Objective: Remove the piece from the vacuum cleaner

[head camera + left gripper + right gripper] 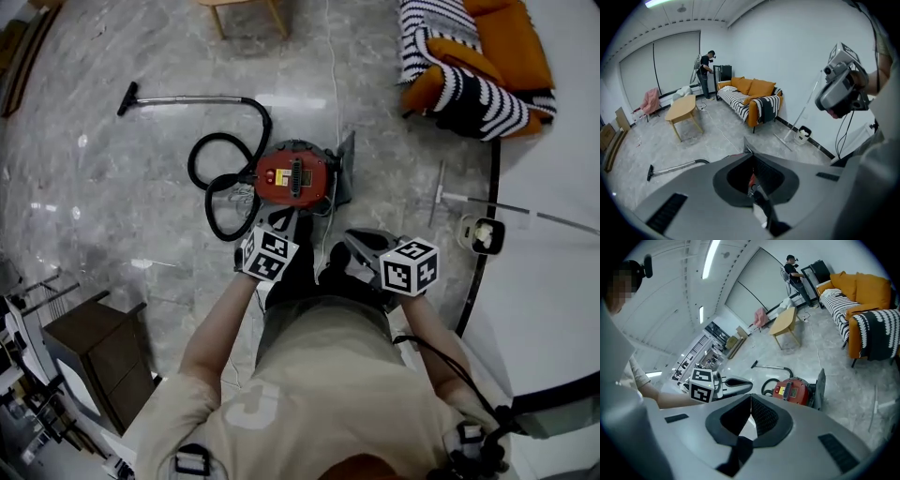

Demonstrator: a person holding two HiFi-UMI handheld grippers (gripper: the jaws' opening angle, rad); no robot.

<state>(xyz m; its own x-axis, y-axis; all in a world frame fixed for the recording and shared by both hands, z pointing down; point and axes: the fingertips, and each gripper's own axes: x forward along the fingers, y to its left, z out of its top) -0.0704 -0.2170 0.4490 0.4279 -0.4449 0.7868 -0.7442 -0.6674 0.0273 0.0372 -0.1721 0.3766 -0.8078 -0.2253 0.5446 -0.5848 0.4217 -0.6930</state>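
I am looking steeply down from the head camera, high above the person's shoulders. It is taking in the left gripper point(272, 234), the right gripper point(361, 248), the red vacuum cleaner point(295, 173) on the floor just ahead, and the orange sofa point(511, 47) at top right. The left gripper view is sitting close behind its own jaws and facing across the room toward the sofa and the wooden table point(683, 110). The right gripper view is sitting tilted, facing the vacuum cleaner from nearby. All three views are sharing the sofa, and each gripper view is catching the other gripper.
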